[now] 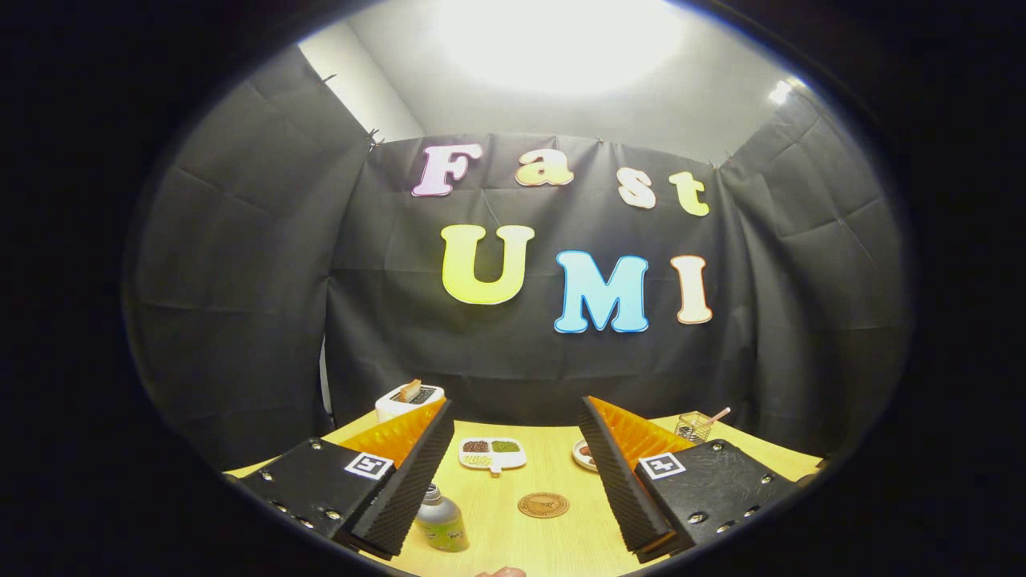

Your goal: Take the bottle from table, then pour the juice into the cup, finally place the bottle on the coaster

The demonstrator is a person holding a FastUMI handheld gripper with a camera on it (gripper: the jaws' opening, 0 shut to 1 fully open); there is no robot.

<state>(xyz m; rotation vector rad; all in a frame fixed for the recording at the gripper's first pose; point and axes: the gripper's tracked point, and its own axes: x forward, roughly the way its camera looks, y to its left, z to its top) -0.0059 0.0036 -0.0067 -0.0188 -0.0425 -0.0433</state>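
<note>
A small green bottle (pixel 440 522) with a silver cap stands on the wooden table (pixel 553 473), close beside the inner face of the left finger. The round brown coaster (pixel 543 505) lies flat on the table between the two fingers, further ahead. My gripper (pixel 513 481) is open wide, held above the table, with nothing between its fingers. A rounded pale rim (pixel 501 571) peeks up nearest to me; I cannot tell whether it is the cup.
A white divided dish (pixel 492 453) with grains lies beyond the coaster. A white toaster (pixel 409 399) with bread stands at the back left. A small plate (pixel 585 454) and a clear glass holder (pixel 694 425) with a spoon stand at the back right.
</note>
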